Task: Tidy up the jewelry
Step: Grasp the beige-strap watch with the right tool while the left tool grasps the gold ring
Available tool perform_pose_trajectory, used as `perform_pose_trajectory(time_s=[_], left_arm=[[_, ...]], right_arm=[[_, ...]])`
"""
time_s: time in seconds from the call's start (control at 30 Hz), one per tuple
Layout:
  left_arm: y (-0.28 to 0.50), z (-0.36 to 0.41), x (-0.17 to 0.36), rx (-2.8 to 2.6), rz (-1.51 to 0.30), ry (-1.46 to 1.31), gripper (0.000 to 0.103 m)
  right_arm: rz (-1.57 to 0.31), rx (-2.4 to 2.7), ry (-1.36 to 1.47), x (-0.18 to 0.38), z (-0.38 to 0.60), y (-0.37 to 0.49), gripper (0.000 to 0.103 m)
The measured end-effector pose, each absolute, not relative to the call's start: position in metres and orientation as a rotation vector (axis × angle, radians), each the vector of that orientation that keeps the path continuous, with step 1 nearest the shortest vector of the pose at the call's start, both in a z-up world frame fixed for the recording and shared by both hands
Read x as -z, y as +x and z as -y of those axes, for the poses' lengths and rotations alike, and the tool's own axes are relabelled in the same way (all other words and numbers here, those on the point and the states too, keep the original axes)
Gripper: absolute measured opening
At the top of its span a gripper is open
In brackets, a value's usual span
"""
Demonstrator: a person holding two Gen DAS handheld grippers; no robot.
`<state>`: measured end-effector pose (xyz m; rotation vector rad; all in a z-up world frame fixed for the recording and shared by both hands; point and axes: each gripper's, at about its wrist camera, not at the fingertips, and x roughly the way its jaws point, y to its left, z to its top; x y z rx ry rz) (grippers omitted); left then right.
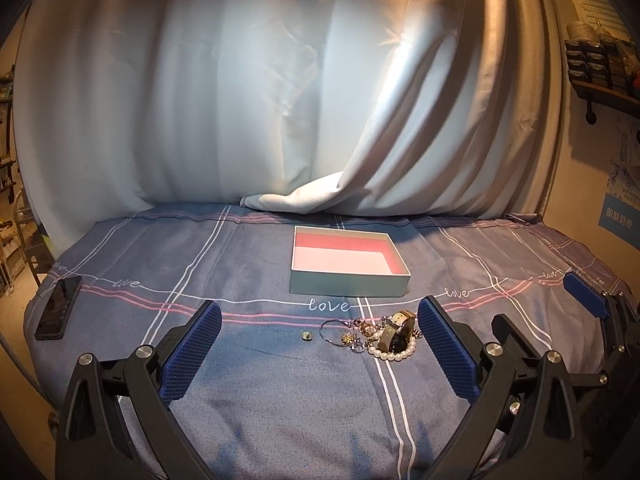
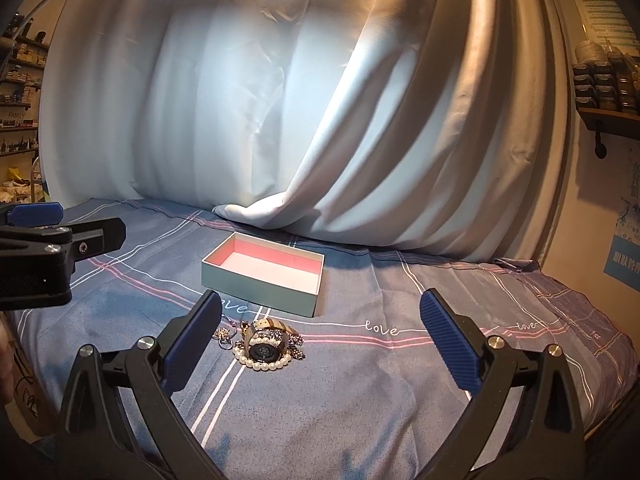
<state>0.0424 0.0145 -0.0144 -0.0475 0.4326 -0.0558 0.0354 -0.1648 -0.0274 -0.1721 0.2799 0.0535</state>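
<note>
While both grippers stand open and empty, I hold them short of the jewelry.

I keep the left gripper [image 1: 320,344] spread around the tangled heap of pearl bracelet, wristwatch and rings [image 1: 380,336]; the right gripper [image 2: 320,340] hangs just beside it. Behind, the shallow pale-green cardboard box with pink lining [image 1: 350,286] sits empty on the blue striped cloth [image 1: 280,400], presumably the destination.

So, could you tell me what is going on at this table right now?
A person holds a two-finger gripper in each hand over a blue cloth. Both the left gripper and right gripper are open and hold nothing. A pile of jewelry, including a watch and a pearl bracelet, lies in front of an open box with nothing visible inside, so sorting has not begun.
</note>
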Motion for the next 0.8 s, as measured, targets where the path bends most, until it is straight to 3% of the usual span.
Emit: perform_pose_trajectory(time_s=[0.2, 0.37, 0.53, 0.7, 0.8], left_arm=[[0.069, -0.029, 0.038, -0.005, -0.591, -0.109, 0.097], [0.141, -0.035, 0.080, 0.059, -0.909, -0.035, 0.097], [0.211, -0.040, 0.123, 0.053, -1.104, 0.024, 0.097], [0.248, -0.039, 0.145, 0.067, -1.198, 0.079, 0.089], [0.251, -0.037, 0.143, 0.093, -1.181, 0.098, 0.077]], right_arm=[[-0.492, -0.120, -0.175, 0.043, 0.158, 0.084, 0.097], [-0.711, -0.221, -0.240, 0.069, 0.146, 0.142, 0.097], [-0.901, -0.305, -0.195, 0.103, 0.146, 0.196, 0.097], [-0.947, -0.345, -0.192, 0.118, 0.141, 0.219, 0.097], [-0.954, -0.367, -0.201, 0.120, 0.137, 0.227, 0.093]])
